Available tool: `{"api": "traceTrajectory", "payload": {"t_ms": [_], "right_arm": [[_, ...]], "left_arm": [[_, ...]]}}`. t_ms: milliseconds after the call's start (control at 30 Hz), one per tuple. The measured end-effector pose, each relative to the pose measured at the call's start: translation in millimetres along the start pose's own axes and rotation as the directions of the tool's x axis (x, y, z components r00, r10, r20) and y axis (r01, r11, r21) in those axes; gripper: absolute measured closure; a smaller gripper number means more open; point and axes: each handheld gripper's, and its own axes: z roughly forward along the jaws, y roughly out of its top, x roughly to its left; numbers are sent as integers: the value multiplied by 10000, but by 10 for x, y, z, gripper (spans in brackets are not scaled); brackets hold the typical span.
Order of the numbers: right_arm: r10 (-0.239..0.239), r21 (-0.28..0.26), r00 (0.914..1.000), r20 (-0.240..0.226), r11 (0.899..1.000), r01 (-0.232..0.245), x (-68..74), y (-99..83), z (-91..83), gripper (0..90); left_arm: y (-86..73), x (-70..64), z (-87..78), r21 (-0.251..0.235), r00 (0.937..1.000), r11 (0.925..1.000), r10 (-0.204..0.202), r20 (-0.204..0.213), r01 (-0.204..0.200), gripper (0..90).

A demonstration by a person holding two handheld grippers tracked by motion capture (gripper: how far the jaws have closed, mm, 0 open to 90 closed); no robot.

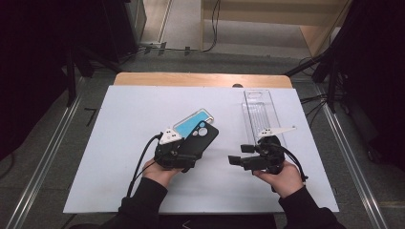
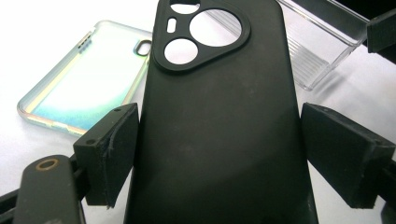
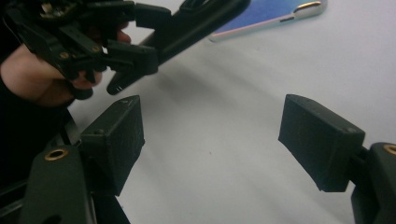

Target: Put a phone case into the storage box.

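High view: black case (image 1: 199,140) near clear tray (image 1: 260,114)

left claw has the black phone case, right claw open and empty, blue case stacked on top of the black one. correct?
Not quite: the high view shows the blue case flat on the table, with the black phone case held above it. The left claw grips it; the right claw is open and empty.

Black sleeves, black grippers, brass-ringed screw holes

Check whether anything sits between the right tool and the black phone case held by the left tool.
Nothing visible does. The right tool, jaws open, faces the black phone case across bare white table surface. The left tool grips the case by its sides. The iridescent case lies behind it.
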Motion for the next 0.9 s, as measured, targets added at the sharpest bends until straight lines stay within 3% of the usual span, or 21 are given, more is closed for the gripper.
{"api": "traceTrajectory", "payload": {"t_ms": [233,300,467,700,900], "right_arm": [[5,-24,10000,-28,10000,-5,57,133,94,203],[46,-61,10000,-79,10000,-46,70,173,125,203],[84,-193,9999,-140,9998,-86,96,277,183,203],[288,-513,9993,-224,9982,-299,99,392,233,203],[367,-574,9990,-238,9976,-380,80,469,281,203]], "left_arm": [[-71,-24,6,-651,9992,9978,-165,-369,141,148],[-80,-20,13,-720,9995,9971,-247,-202,232,147],[-96,-39,15,-1082,9993,9941,-152,-347,114,147],[-134,-46,26,-1780,9986,9839,-250,-466,163,147],[-137,-78,23,-2157,9985,9763,54,-551,-172,147]]}}
